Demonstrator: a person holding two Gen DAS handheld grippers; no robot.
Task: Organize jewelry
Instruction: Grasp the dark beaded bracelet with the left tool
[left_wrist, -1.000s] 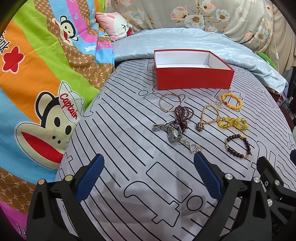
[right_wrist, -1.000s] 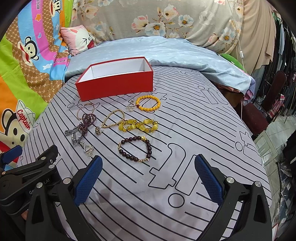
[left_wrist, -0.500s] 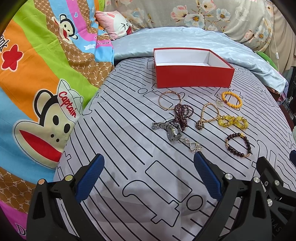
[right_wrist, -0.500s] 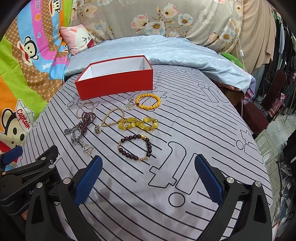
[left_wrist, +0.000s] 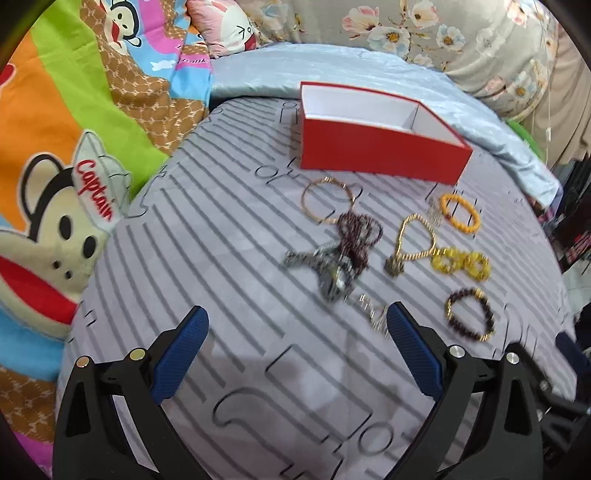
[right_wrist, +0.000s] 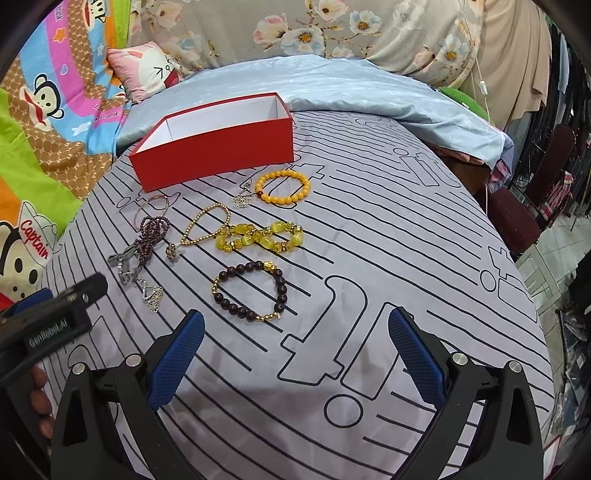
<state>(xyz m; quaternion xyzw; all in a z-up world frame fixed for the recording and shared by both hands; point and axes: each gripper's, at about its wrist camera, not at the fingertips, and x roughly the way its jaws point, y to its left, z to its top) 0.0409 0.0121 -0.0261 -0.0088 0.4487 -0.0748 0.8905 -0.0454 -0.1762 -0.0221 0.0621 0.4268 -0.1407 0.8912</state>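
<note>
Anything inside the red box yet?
Nothing visible: the red box shows only bare white inner walls in both views. Its floor is hidden behind the near red wall, so a flat piece there cannot be ruled out. Both grippers, left and right, are open and empty.

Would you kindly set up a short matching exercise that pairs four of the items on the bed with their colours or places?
Things:
1. box
2. round bead bracelet nearest the box
3. bracelet nearest the right gripper
4. thin bangle

Descriptions:
A. dark brown beads with gold accents
B. red outside, white inside
C. plain gold ring, beside the box's left end
D. orange-yellow beads

Pairs: 1-B, 2-D, 3-A, 4-C
</note>
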